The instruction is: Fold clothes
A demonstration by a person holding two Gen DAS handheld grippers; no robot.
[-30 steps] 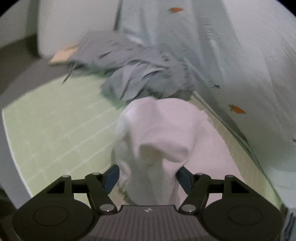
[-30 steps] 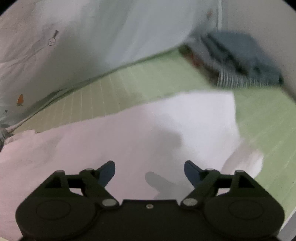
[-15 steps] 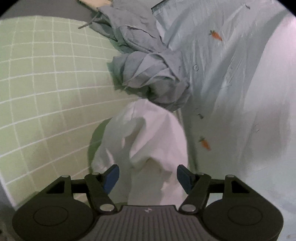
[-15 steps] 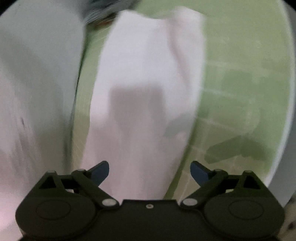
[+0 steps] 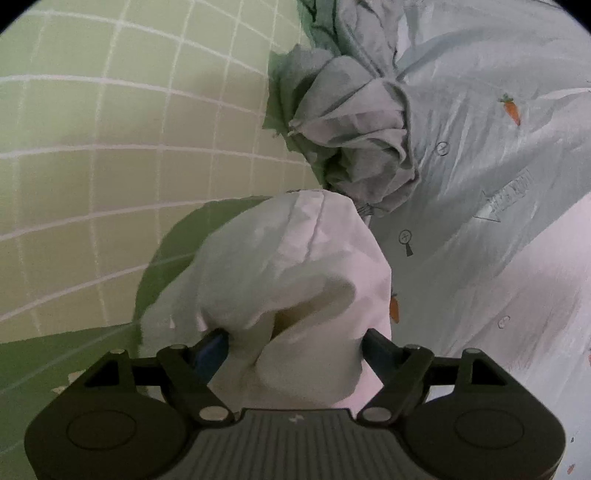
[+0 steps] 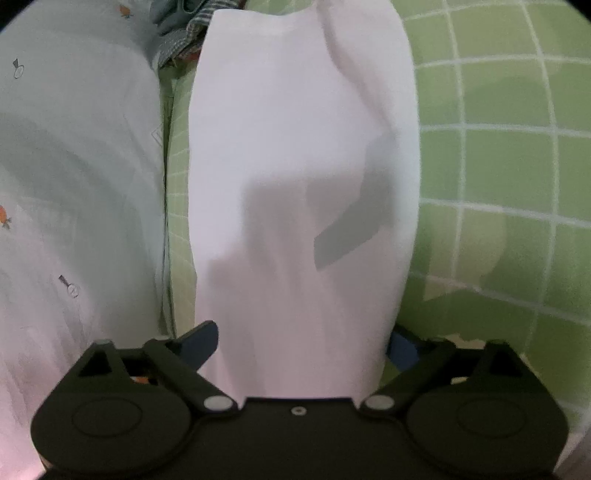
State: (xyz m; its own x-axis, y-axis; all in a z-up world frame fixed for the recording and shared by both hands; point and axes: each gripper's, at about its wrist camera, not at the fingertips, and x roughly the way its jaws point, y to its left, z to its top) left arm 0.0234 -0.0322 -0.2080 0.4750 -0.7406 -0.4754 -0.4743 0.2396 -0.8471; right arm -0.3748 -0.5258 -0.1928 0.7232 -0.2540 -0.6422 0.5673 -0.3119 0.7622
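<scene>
A white garment (image 5: 291,273) hangs bunched between the fingers of my left gripper (image 5: 295,343), whose jaws stand wide apart with the cloth draped between them above the green checked mat (image 5: 110,147). In the right wrist view the same white garment (image 6: 295,166) stretches away as a long smooth band from between the fingers of my right gripper (image 6: 303,343), whose jaws are also wide apart. Whether either gripper pinches the cloth is hidden by the fabric.
A crumpled grey garment (image 5: 354,122) lies on the mat just beyond the white one. A pale blue sheet with carrot prints (image 5: 498,166) covers the right side, and shows at the left in the right wrist view (image 6: 74,166). A striped cloth (image 6: 184,33) lies far off.
Both views have swung to look more steeply down at the mat. The white garment has been lifted and now hangs as a long band; the grey pile looks closer.
</scene>
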